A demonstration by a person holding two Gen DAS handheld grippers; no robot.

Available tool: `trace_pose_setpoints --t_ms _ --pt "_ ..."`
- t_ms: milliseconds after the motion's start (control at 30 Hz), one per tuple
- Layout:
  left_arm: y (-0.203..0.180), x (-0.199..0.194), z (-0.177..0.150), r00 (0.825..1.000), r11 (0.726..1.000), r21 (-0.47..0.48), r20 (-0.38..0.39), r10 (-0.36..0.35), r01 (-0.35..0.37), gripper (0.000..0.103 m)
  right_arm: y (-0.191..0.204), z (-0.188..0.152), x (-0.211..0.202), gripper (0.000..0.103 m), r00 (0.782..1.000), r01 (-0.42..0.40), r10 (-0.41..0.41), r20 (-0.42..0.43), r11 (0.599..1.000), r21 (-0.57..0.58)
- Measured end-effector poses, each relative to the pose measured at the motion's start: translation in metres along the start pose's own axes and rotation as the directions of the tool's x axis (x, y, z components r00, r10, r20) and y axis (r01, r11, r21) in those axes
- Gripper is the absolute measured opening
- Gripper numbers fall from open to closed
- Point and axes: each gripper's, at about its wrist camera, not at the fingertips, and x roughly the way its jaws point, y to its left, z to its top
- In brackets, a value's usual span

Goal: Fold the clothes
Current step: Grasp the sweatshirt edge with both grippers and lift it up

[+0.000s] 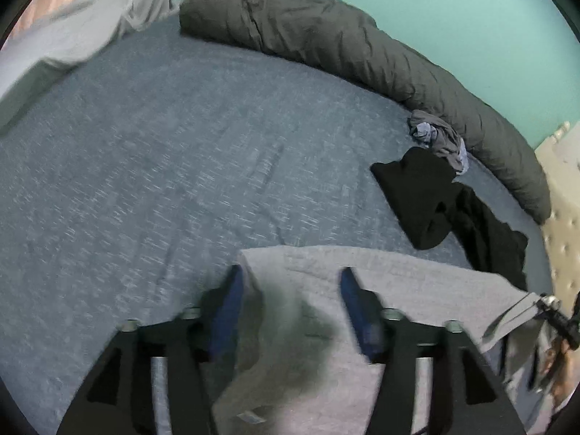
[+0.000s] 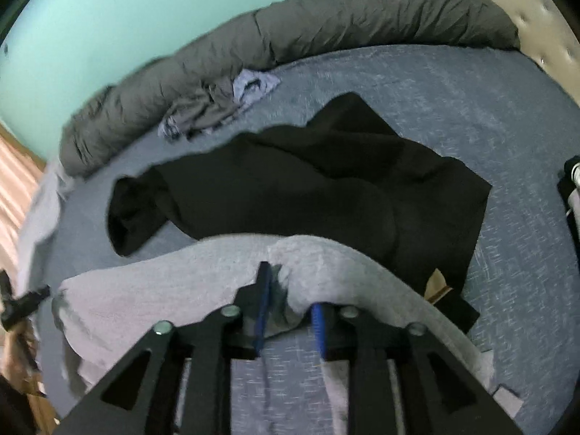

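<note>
Hovering with left gripper point(image 1: 290, 290) spread over soft, limp light-grey knit garment point(image 1: 398, 290) lying near on blue-grey bedsheet point(image 1: 163, 163); right gripper point(image 2: 290, 286) loosening around its bunched edge, not pinching. Gripping corners advisable.

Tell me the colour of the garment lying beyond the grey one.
Black garment, plain with no visible pattern; it shows best in the right wrist view.

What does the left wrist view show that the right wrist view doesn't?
Left wrist only: a pale pillow at the far left of the bed, and the left gripper with jaws wide apart over the grey garment.
Right wrist only: the right gripper, jaws narrowly apart with a grey fold between them, and a tan tag beside the black garment.
Both: blue bedsheet, rolled dark duvet, crumpled grey-blue clothes, teal wall.
</note>
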Motion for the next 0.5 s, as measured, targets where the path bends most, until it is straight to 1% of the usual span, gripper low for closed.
trace_pose_setpoints --t_ms 33,67,100,133,200,267,367,500 --pt "0.001 -0.007 -0.004 1.000 1.000 0.009 0.005 -0.005 0.005 0.070 -0.001 -0.004 -0.003 0.035 1.000 -0.013 0.013 0.006 1.000 0.001" --pt "0.003 -0.014 -0.008 1.000 1.000 0.017 0.009 -0.010 0.010 0.070 -0.001 -0.008 -0.008 0.041 1.000 -0.028 0.028 0.012 1.000 0.003" --pt "0.004 -0.020 -0.013 1.000 1.000 0.020 0.004 -0.019 0.019 0.070 -0.002 -0.012 -0.012 0.051 0.999 -0.043 0.042 0.019 0.999 0.006" --pt "0.005 -0.026 -0.017 1.000 0.999 0.023 0.001 -0.026 0.026 0.070 -0.003 -0.017 -0.016 0.056 0.998 -0.057 0.057 0.025 0.998 0.008" --pt "0.007 -0.040 -0.032 0.999 0.999 0.031 -0.005 -0.034 0.034 0.070 -0.009 -0.023 -0.028 0.058 0.995 -0.095 0.094 0.032 0.995 0.041" --pt "0.010 -0.053 -0.049 0.999 0.998 0.041 -0.015 -0.045 0.046 0.070 -0.017 -0.036 -0.049 0.058 0.990 -0.135 0.133 0.038 0.990 0.049" --pt "0.010 -0.068 -0.079 0.998 0.997 0.052 -0.034 -0.048 0.050 0.070 -0.028 -0.054 -0.080 0.059 0.991 -0.132 0.131 0.039 0.991 0.027" --pt "0.015 -0.084 -0.120 0.997 0.996 0.064 -0.058 -0.053 0.057 0.070 -0.070 -0.087 -0.116 0.059 0.993 -0.118 0.118 0.016 0.992 0.054"
